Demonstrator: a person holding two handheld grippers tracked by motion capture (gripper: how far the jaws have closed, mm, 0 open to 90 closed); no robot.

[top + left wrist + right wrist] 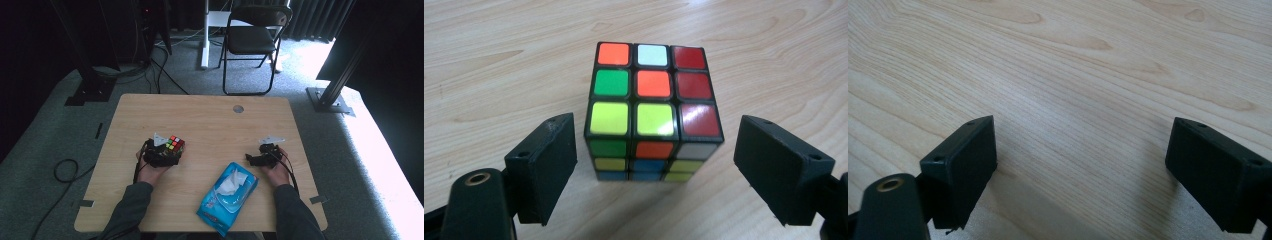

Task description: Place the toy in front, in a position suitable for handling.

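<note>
Glossy plastic puzzle cube (654, 112), square stickers, on woodgrain desk (499, 60); left hand-held gripper (654, 170) spread around it, untouching. Right hand-held gripper (1083, 175) spread; crinkly wipes packet (227, 197) nearby.

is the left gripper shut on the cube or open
Open: the left gripper has its black jaws spread either side of the multicoloured puzzle cube, gaps showing.

A fixed camera is looking down over the table (210, 120); two gripper-mounted cameras are peering closely along its wood, sharing that surface.
</note>
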